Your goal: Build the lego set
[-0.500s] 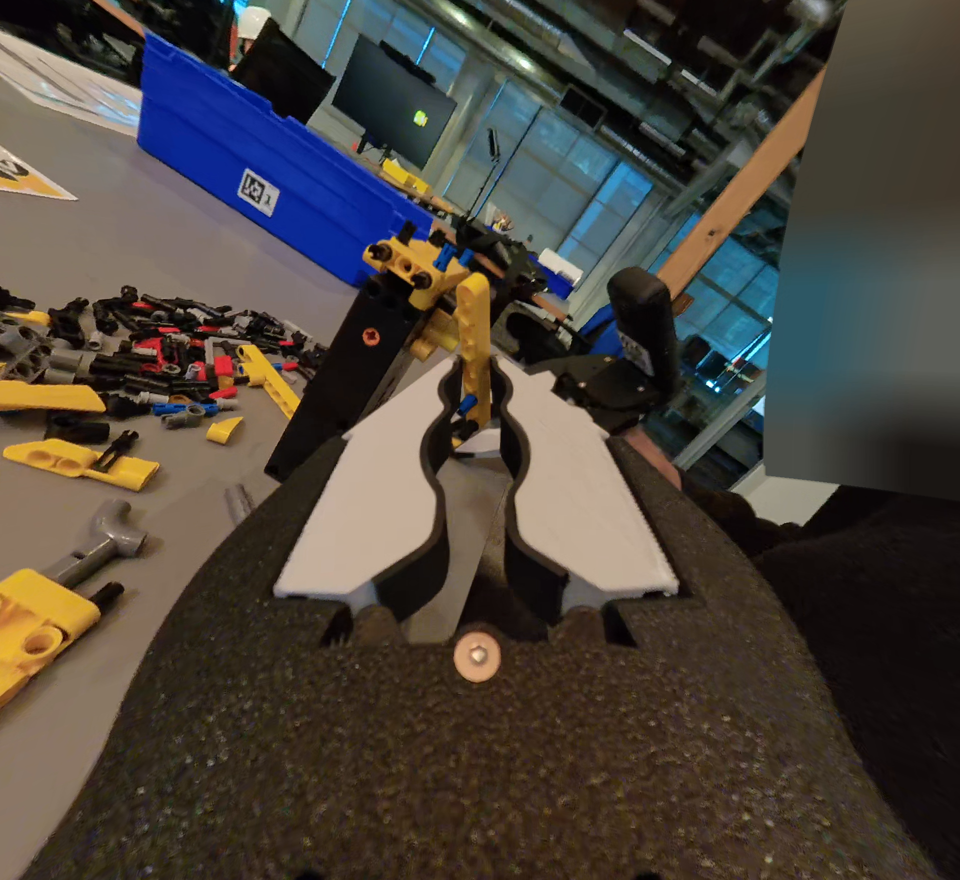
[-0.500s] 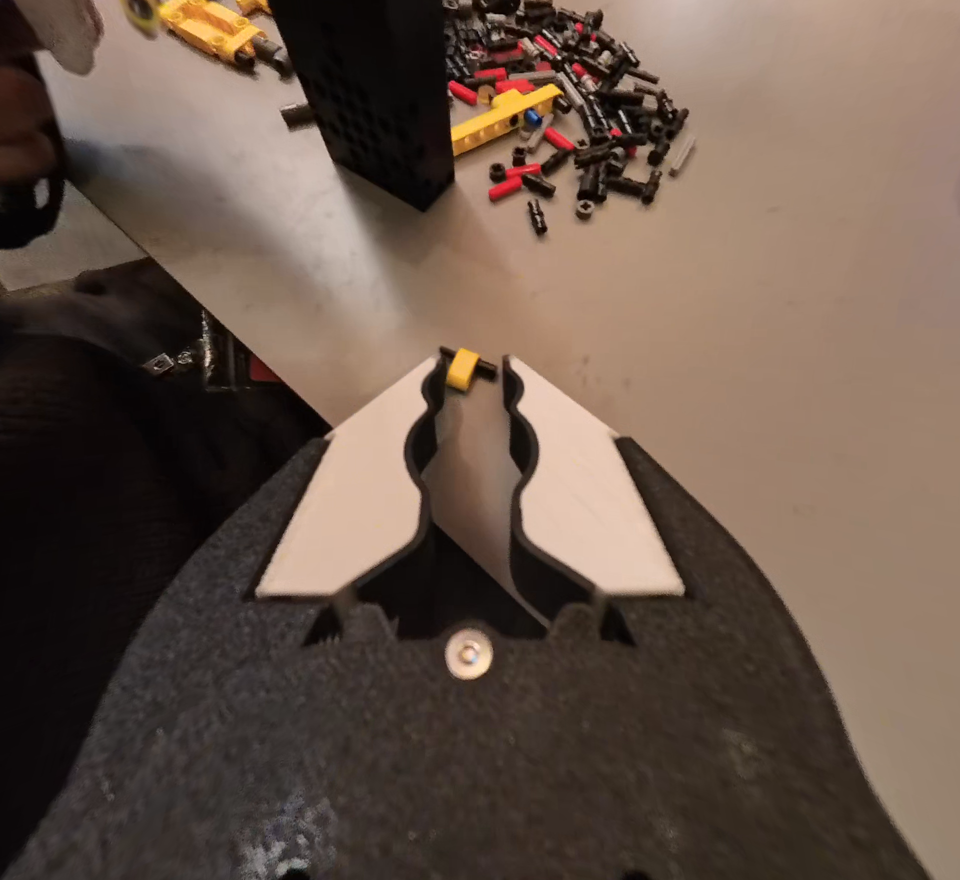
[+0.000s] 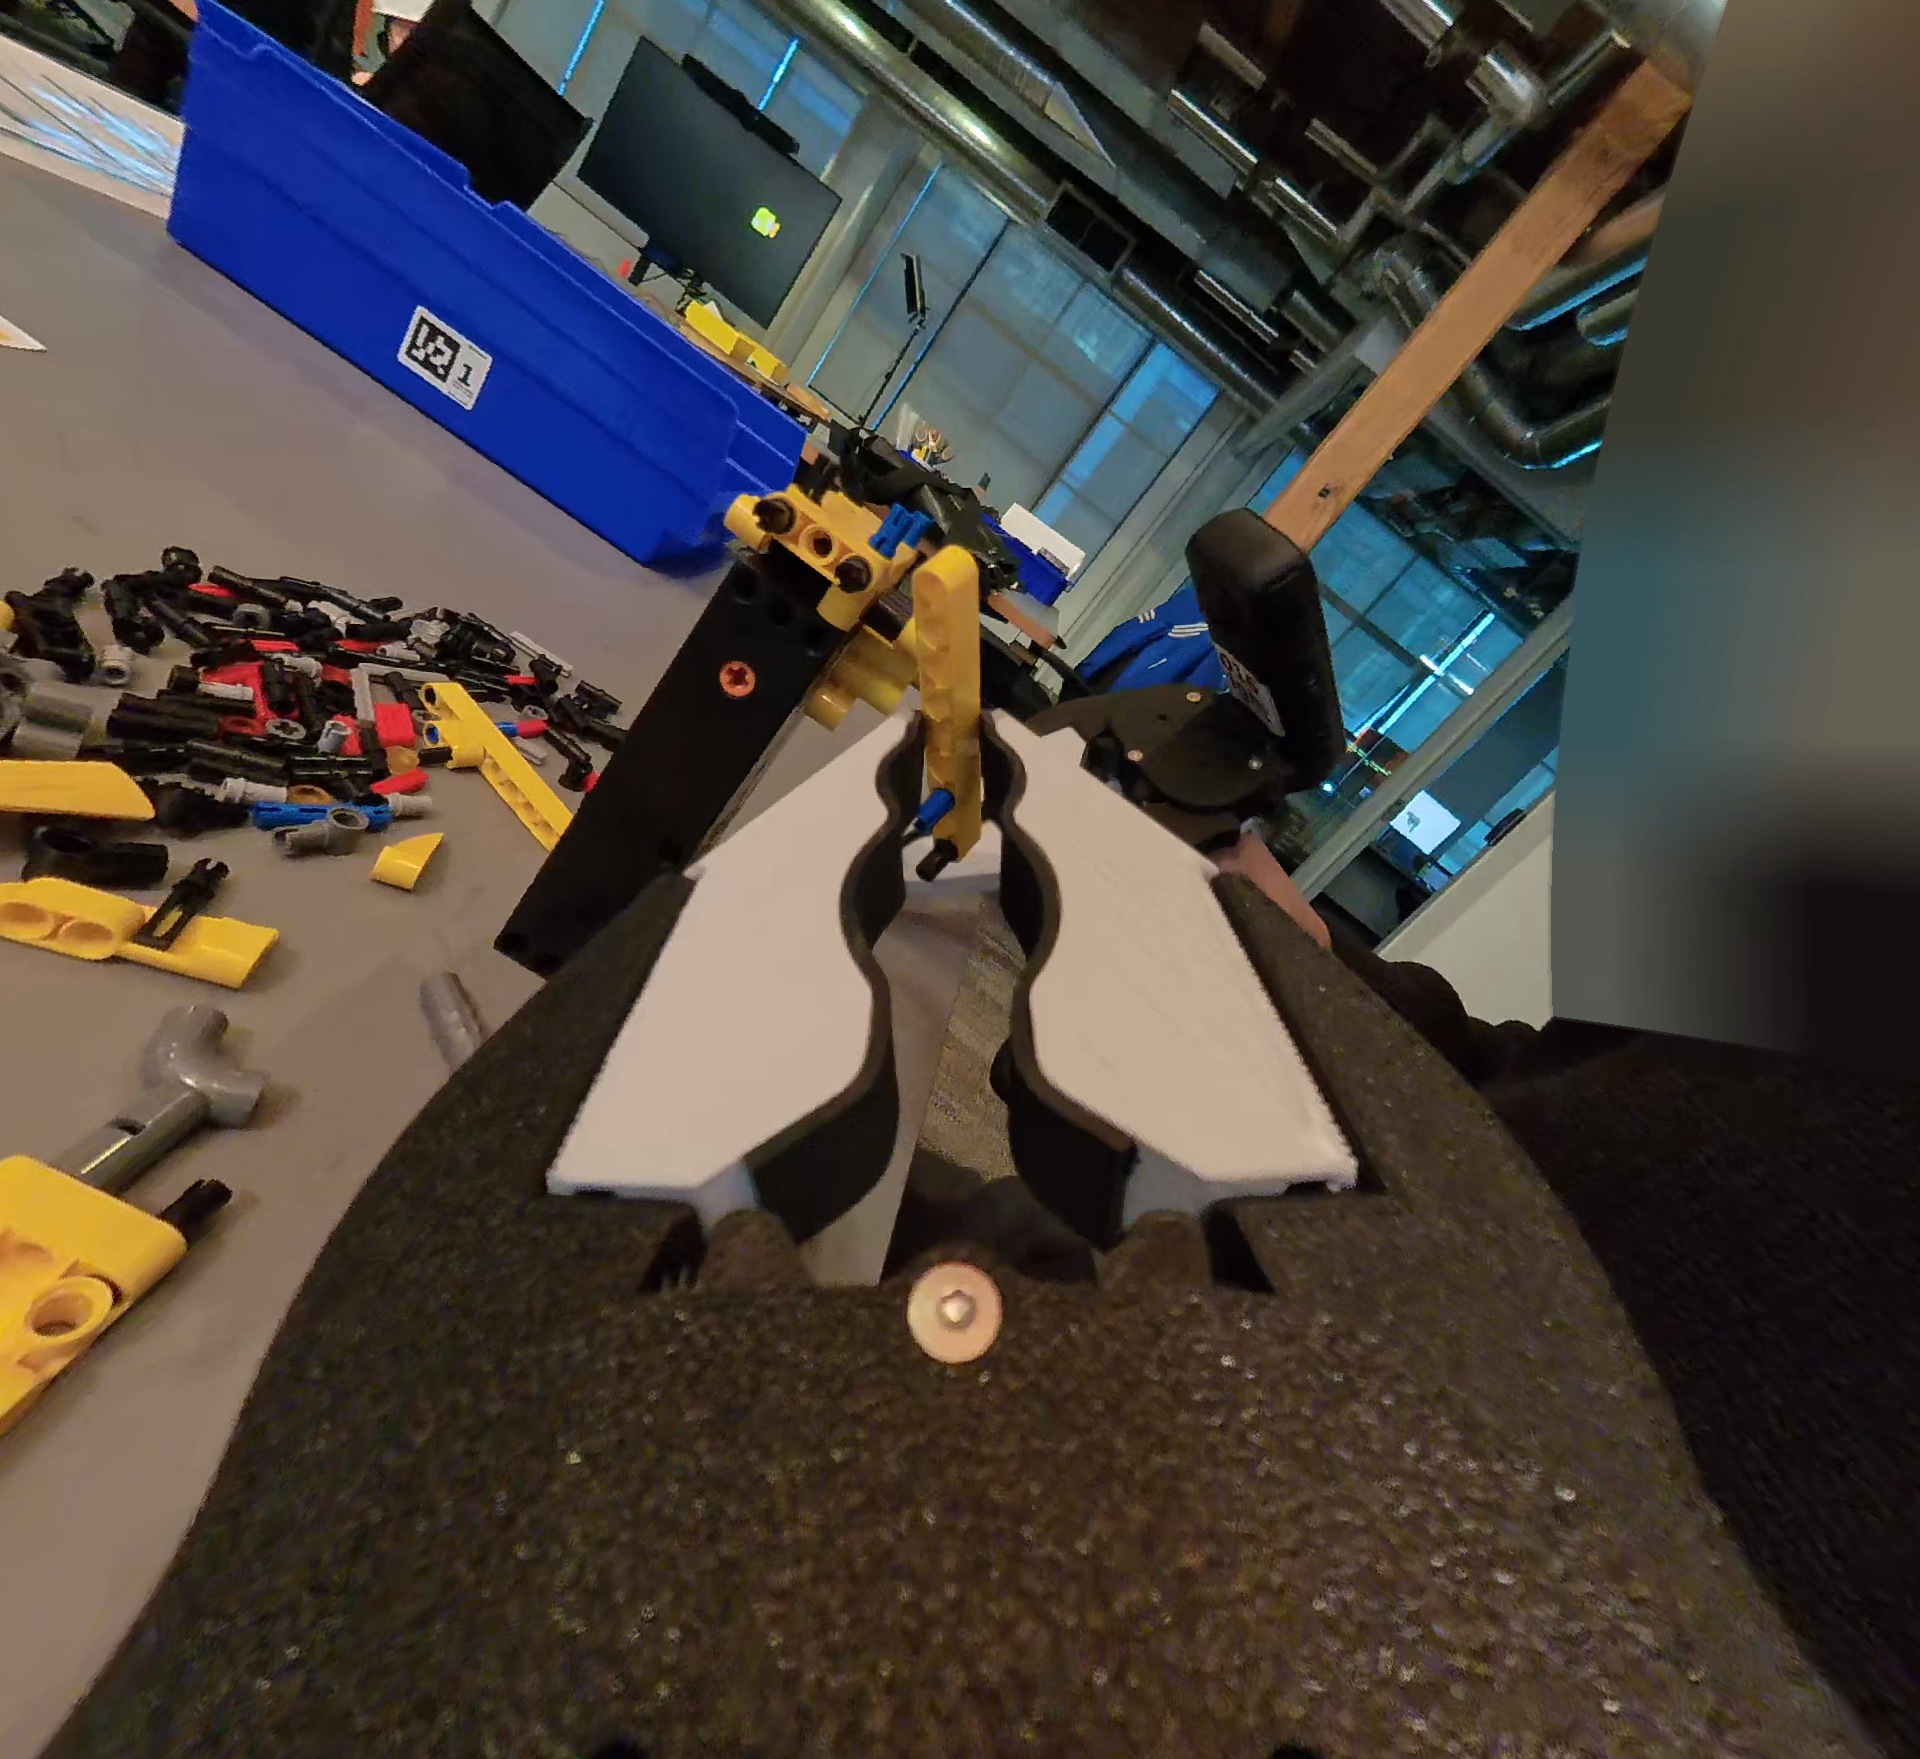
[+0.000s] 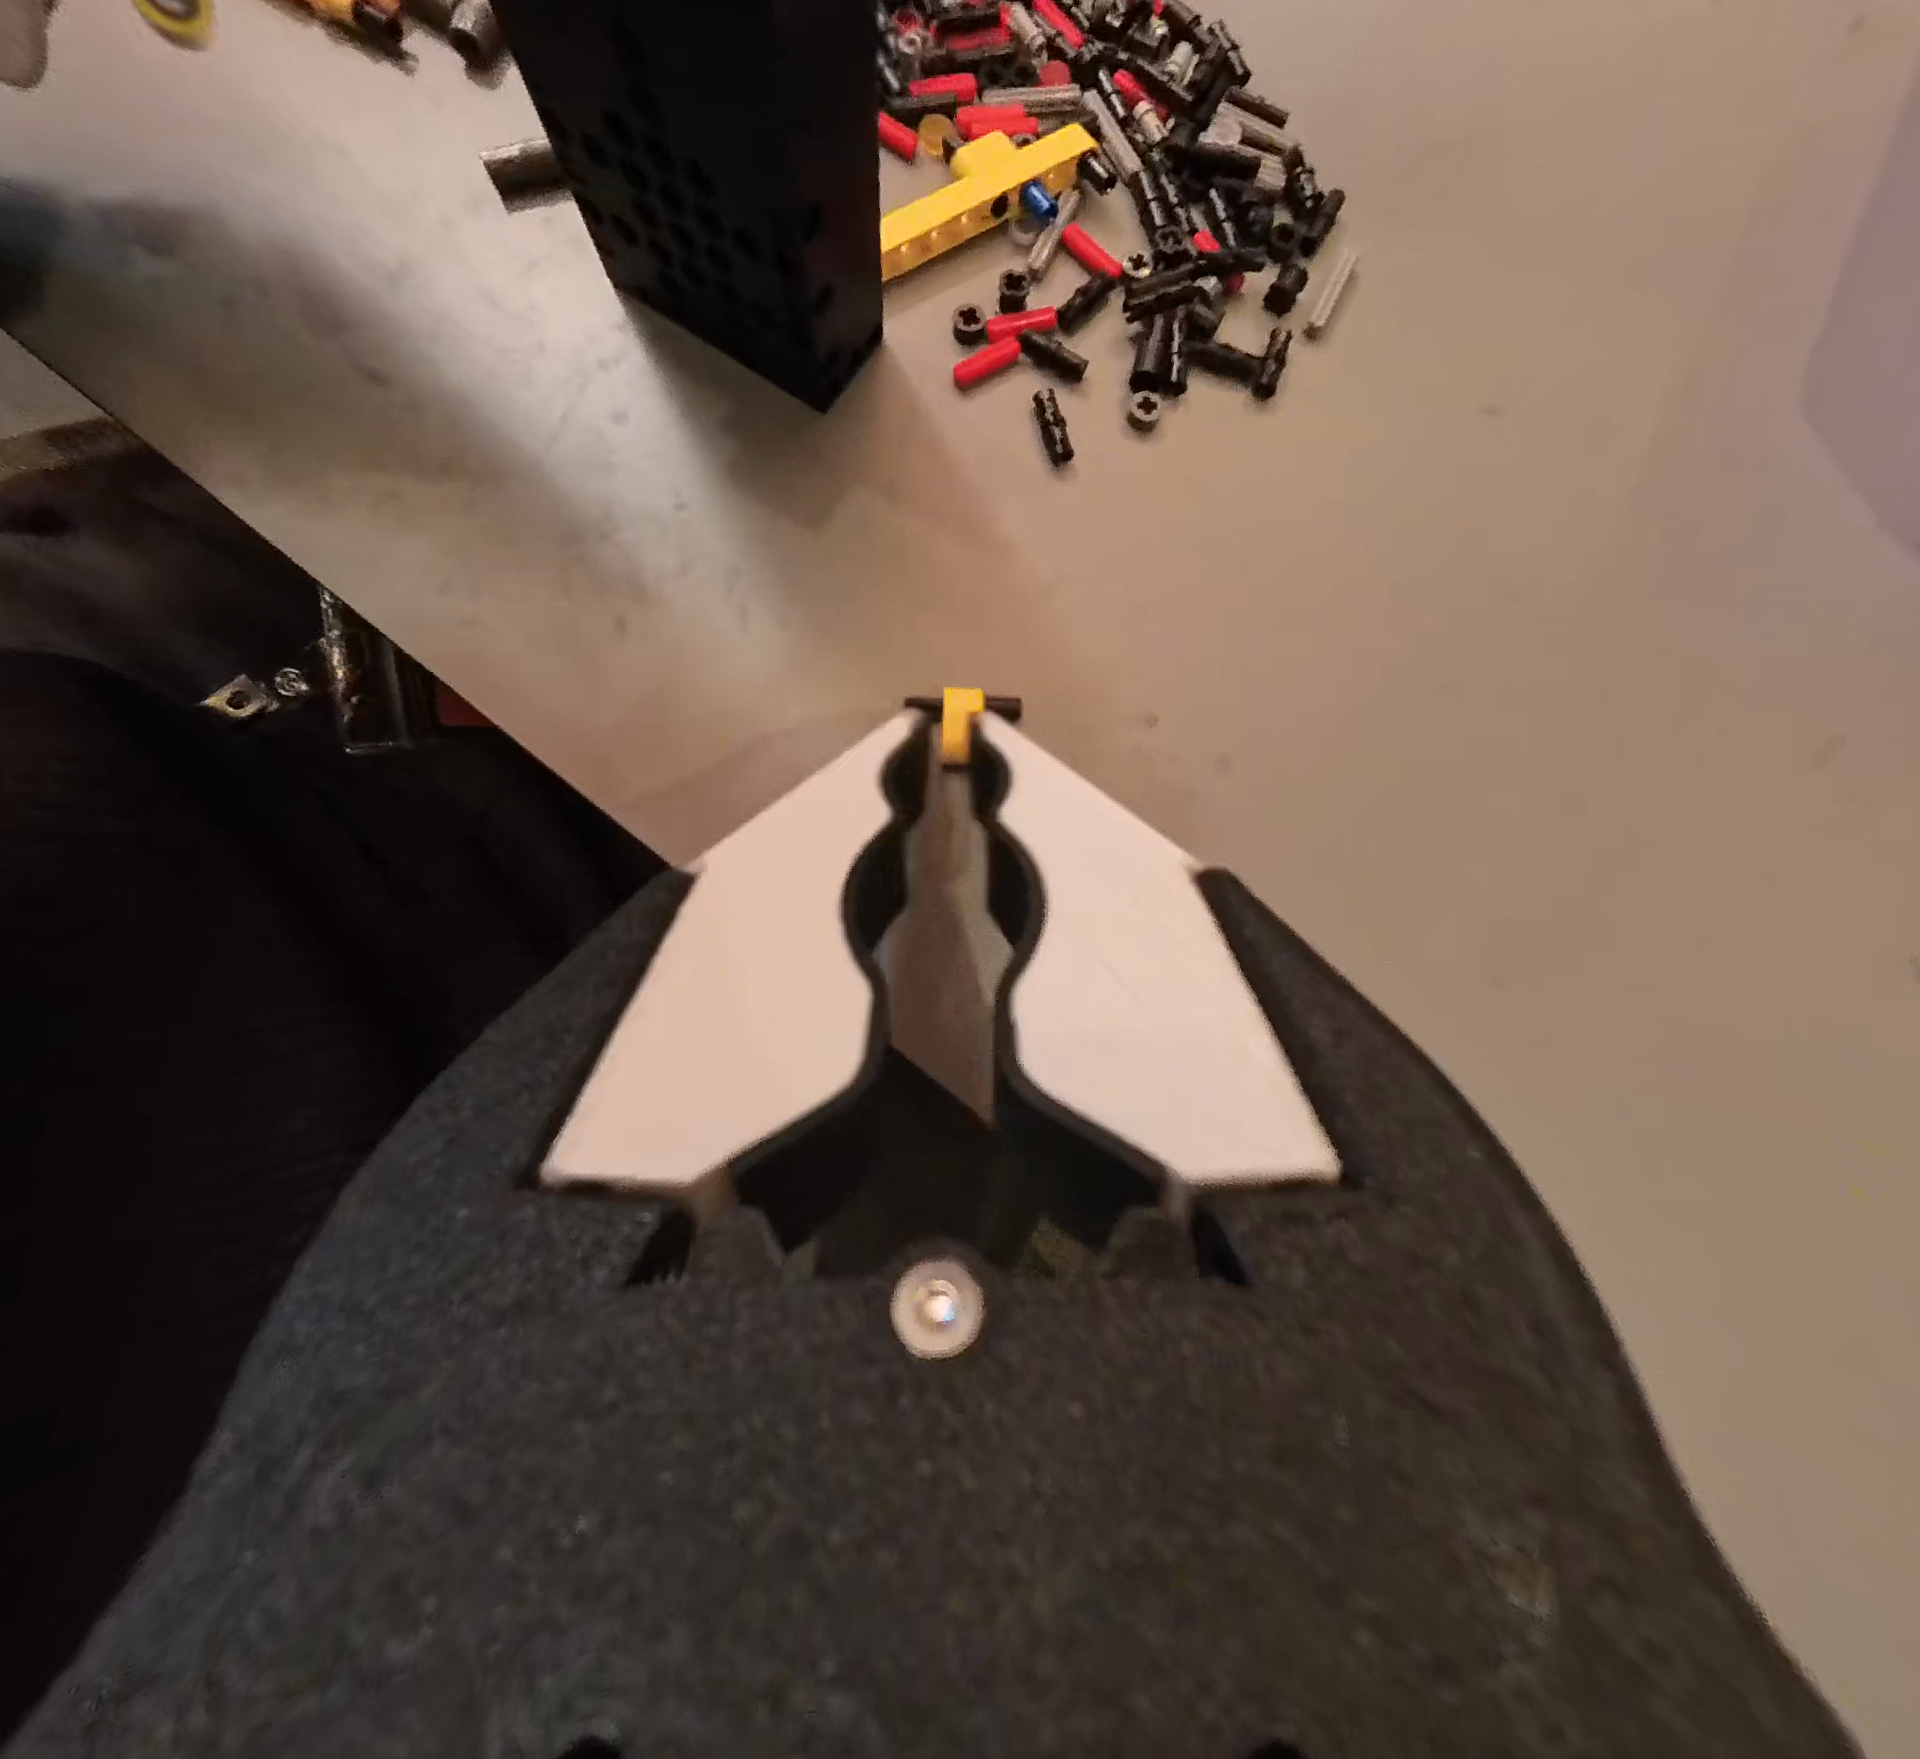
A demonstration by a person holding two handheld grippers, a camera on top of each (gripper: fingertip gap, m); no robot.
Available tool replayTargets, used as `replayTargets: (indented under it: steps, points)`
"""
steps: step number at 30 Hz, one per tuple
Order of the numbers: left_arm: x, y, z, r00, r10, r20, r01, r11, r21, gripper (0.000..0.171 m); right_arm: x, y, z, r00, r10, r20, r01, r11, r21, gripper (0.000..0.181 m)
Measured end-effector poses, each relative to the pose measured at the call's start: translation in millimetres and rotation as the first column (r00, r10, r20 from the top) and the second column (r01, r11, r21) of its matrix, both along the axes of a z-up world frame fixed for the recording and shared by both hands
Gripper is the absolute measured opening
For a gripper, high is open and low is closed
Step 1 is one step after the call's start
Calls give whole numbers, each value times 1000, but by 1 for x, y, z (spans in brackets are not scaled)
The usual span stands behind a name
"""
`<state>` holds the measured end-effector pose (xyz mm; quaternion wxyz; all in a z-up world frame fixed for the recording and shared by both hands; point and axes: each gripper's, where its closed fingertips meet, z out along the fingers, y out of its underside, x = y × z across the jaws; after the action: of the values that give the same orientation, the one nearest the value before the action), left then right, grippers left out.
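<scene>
My left gripper [image 3: 948, 735] is shut on a long yellow beam [image 3: 951, 670] with a blue pin and a black pin at its lower end. The beam joins a yellow assembly [image 3: 821, 556] atop a tall black perforated block [image 3: 686, 753] standing on the grey table [image 3: 260, 442]. My right gripper [image 4: 961, 722] is shut on a small yellow piece with a black pin through it [image 4: 961, 717], held above the table near its front edge. The black block [image 4: 707, 99] stands beyond it. The other gripper's black body [image 3: 1195, 743] shows past the left fingertips.
A pile of small black, red and grey pins [image 3: 291, 681] [image 4: 1132, 182] lies beside the block. Yellow beams and panels [image 3: 125, 930] and a grey connector [image 3: 197, 1075] lie at the left. A blue bin [image 3: 447, 307] stands at the back. A person's dark clothing [image 4: 208, 878] lies below the table edge. There is about 15 cm between the tips of the two grippers. My left gripper's tips are some 12 cm from the grey connector [image 3: 197, 1075]. Seen from the right wrist view [image 4: 471, 4] as well.
My right gripper's fingers have closed tighter on the small yellow piece, which has turned so its pin lies crosswise. The left view has shifted only slightly.
</scene>
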<state>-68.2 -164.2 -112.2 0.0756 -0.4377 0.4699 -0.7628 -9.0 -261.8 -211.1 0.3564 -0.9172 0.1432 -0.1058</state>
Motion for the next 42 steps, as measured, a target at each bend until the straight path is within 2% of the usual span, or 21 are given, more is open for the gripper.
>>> replayTargets:
  steps: [1,7,12,15,18,21,24,31,42]
  points:
    - [-1,-1,0,1000,-8,0,8,1000,0,10,2,0,-1,1000,-4,15,4,1000,-13,1]
    - [0,1,1,1000,-28,-11,28,999,-45,10,3,0,-1,1000,-8,-7,8,1000,-4,1]
    - [-2,-2,1,999,-39,-1,39,999,-28,10,3,1,0,999,-11,-37,12,999,32,1]
    - [-17,-11,14,989,-89,119,91,996,-9,10,4,3,0,999,-9,-40,11,999,48,2]
    - [-42,-9,45,949,-91,300,125,988,-95,9,6,3,0,999,-3,-35,5,999,50,2]
    - [-48,-8,54,935,-81,346,114,990,-77,9,7,5,0,1000,-2,-30,4,998,59,2]
    - [-47,-9,47,936,-75,345,91,995,-29,9,8,8,0,999,-1,-36,4,997,73,2]
    - [-48,-18,33,952,-88,295,118,989,-86,9,10,7,0,1000,-1,-14,1,999,42,4]
    - [-58,1,21,966,57,253,-44,997,-59,9,18,8,-1,997,73,-35,-72,997,30,5]
